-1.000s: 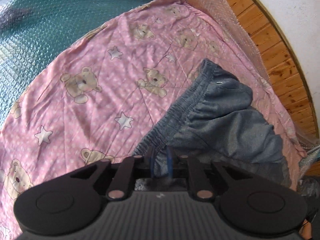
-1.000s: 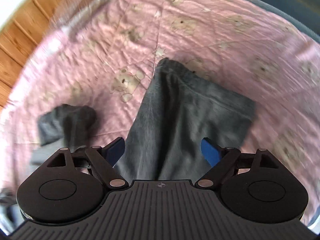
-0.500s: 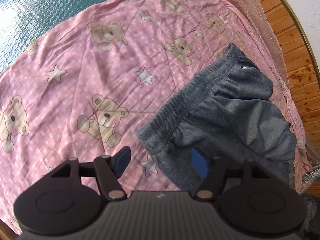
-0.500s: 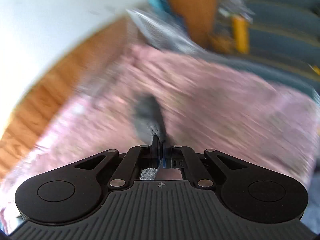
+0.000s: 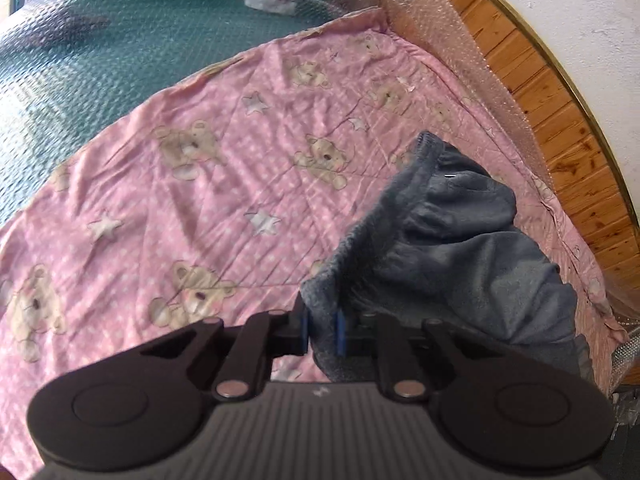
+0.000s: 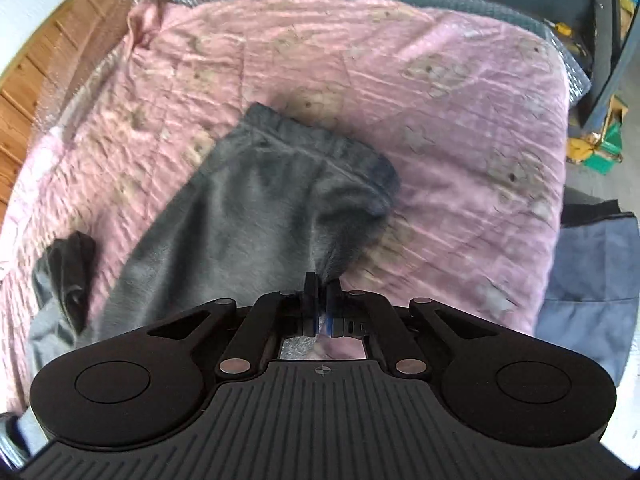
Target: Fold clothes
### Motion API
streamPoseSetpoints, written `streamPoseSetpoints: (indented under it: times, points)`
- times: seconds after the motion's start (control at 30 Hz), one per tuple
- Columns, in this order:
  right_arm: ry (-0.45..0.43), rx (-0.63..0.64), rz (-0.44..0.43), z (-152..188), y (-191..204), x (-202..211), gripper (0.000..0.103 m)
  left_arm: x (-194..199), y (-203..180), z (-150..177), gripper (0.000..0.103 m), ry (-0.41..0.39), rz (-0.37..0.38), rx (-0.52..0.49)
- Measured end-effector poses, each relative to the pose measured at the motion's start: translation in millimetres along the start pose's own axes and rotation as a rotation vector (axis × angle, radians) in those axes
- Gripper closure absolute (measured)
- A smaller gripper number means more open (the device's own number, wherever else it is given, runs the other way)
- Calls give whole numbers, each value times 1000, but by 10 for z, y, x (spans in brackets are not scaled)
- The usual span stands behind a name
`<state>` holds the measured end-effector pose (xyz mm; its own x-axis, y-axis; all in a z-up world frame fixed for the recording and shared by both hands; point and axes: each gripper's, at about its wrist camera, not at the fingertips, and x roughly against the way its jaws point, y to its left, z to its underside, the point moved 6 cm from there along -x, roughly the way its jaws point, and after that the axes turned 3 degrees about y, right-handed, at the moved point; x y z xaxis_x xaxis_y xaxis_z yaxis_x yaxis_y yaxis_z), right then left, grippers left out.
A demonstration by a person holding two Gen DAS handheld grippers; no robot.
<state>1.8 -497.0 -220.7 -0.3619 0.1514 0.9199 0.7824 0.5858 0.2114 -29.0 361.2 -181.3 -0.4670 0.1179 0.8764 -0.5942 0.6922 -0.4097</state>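
Grey sweatpants (image 5: 460, 248) are lying rumpled on a pink bedsheet (image 5: 192, 208) printed with teddy bears and stars, towards the side of the bed nearest the wood-panelled wall (image 5: 560, 128). The left gripper (image 5: 322, 330) is closing its jaws on a corner of the gathered waistband, with the grey cloth sitting between the blue pads. The right gripper (image 6: 322, 300) is clamped tight on a pinch of the same grey fabric, which is pulling up into a peak at the tips while the rest of the garment (image 6: 248, 200) is spreading away across the sheet. A darker bit of cloth (image 6: 68, 272) is lying by the left edge in the right wrist view, though it is hard to tell whether it belongs to the pants. Bubble wrap (image 5: 460, 52) is running along the bed's edge by the wall, and a teal surface (image 5: 80, 60) under more wrap is showing beyond the sheet. A blue-grey bag (image 6: 592, 280) is sitting beside the bed, with cluttered metal shelving (image 6: 608, 40) behind
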Motion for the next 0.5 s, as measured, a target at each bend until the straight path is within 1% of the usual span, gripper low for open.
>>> streamPoseSetpoints:
  times: [0.07, 0.13, 0.17, 0.2, 0.23, 0.27, 0.3, 0.33, 0.37, 0.4, 0.43, 0.5]
  points:
    - [30, 22, 25, 38, -22, -17, 102, -54, 193, 122, 91, 76, -37, 1]
    - [64, 40, 45, 69, -34, -26, 97, -137, 340, 246, 90, 142, -76, -10]
    - [62, 46, 64, 62, -40, 2, 85, -155, 372, 290, 88, 164, -73, -13]
    - [38, 49, 95, 29, -43, 67, 69, -148, 390, 309, 85, 174, -68, -15]
    - [-8, 52, 139, -29, -46, 172, 64, -93, 387, 286, 84, 163, -59, -20]
    - [-83, 59, 193, -121, -34, 331, 58, -14, 386, 232, 80, 145, -47, -27]
    - [-160, 71, 231, -221, 9, 498, 54, 68, 393, 160, 73, 127, -36, -33]
    - [-224, 93, 239, -319, 93, 638, 53, 151, 400, 88, 69, 108, -24, -40]
    - [-264, 122, 220, -410, 216, 732, 50, 233, 407, 17, 61, 89, -13, -46]
    - [-277, 153, 180, -485, 373, 772, 47, 317, 414, -55, 59, 70, -1, -52]
    - [-273, 183, 129, -545, 548, 778, 45, 375, 405, -136, 59, 53, 3, -58]
    - [-240, 224, 22, -612, 914, 693, 34, 393, 280, -296, 57, 18, 2, -65]
